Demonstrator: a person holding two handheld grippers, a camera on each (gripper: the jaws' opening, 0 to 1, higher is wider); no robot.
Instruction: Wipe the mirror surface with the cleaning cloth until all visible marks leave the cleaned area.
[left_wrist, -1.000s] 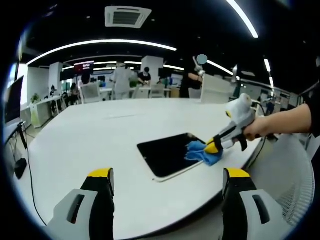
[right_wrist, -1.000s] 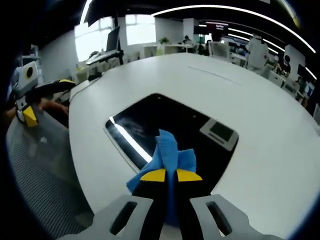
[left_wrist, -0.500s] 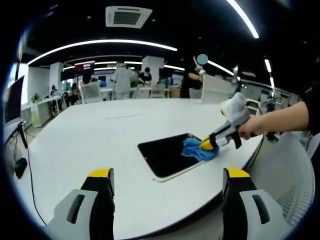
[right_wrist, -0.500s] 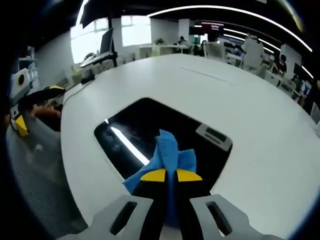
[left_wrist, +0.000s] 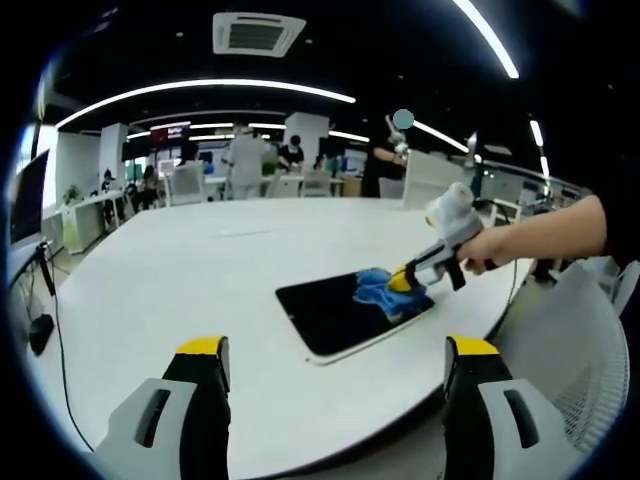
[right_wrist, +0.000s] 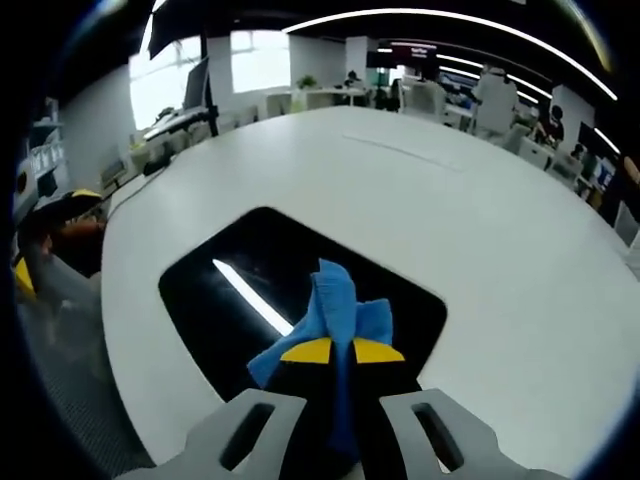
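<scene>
Blue microfibre, the cleaning cloth (right_wrist: 335, 315) is pinched between the right gripper (right_wrist: 342, 351) fingers, which are closed tight on it so its loose folds can be pressed onto the dark mirror (left_wrist: 345, 312). The mirror lies flat on the white table (left_wrist: 180, 280), near its edge. The left gripper (left_wrist: 337, 365) hangs back over the table, fingers spread wide and holding nothing, well apart from the cloth.

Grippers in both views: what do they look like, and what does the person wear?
Each claw has grey jaws with slotted bases and yellow tips, as on the left gripper and right gripper. In the left gripper view, the right gripper has a pale body and dark handle. No sleeve covers the visible forearm.
</scene>
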